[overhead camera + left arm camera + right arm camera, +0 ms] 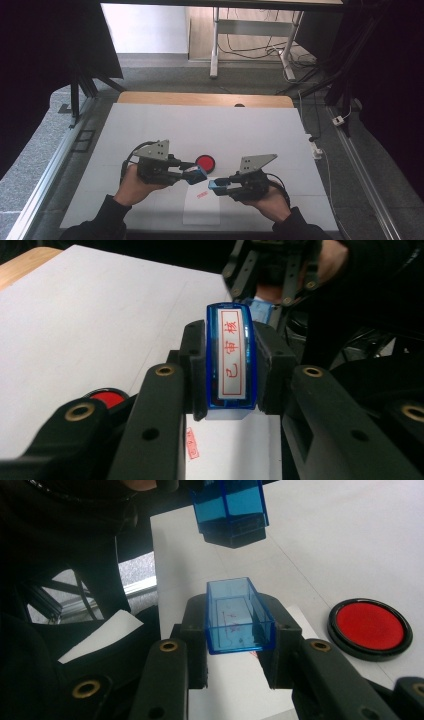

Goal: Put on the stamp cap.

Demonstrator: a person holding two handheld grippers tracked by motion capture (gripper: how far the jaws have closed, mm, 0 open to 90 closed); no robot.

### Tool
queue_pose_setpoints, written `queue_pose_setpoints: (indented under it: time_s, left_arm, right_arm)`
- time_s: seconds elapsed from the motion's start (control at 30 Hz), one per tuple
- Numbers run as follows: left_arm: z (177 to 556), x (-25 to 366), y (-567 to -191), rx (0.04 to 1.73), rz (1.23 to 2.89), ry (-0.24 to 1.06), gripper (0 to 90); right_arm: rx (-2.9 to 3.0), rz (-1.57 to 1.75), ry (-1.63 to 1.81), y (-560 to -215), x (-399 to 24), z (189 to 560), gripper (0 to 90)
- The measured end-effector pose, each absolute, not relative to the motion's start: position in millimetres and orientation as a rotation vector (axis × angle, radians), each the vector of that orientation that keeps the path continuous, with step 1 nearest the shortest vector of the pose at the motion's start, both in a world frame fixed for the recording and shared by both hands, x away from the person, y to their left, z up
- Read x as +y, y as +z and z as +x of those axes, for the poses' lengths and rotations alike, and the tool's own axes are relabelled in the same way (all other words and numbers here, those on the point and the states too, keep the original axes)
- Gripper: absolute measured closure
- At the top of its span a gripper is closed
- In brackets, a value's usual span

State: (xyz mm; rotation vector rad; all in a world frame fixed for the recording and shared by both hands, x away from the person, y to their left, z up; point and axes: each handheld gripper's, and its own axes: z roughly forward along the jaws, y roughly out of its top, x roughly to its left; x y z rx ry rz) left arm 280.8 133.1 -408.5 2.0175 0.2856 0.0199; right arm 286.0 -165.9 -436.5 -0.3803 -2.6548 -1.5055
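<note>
My left gripper (199, 173) is shut on a blue stamp (231, 360) whose white label bears red characters; in the right gripper view the stamp (230, 510) hangs at the top. Facing it a short way off, my right gripper (218, 185) is shut on the stamp's clear blue cap (239, 617), open side up. Both hover just above a white sheet of paper (202, 212) that carries a red stamp print (201, 194). A round red ink pad (205, 162) lies on the table just beyond the stamp.
A white mat (150, 125) covers the table, with a wooden edge (200, 98) at the far side. An aluminium rail (45, 175) runs along the left, and another rail with cables (360, 165) along the right.
</note>
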Motion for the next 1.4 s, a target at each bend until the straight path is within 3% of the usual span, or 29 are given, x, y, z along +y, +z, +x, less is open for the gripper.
queue_pose_setpoints:
  time_s: [0.73, 1.4]
  left_arm:
    - [278, 129, -410, 0.197, 2.028, 0.012, 69.9]
    - [278, 130, -412, 0.128, 2.025, -0.004, 70.0]
  right_arm:
    - [-2.647, -0.211, -1.473, -444, -128, 295, 68.1]
    - [-2.615, -0.182, -1.464, -446, -125, 296, 68.1]
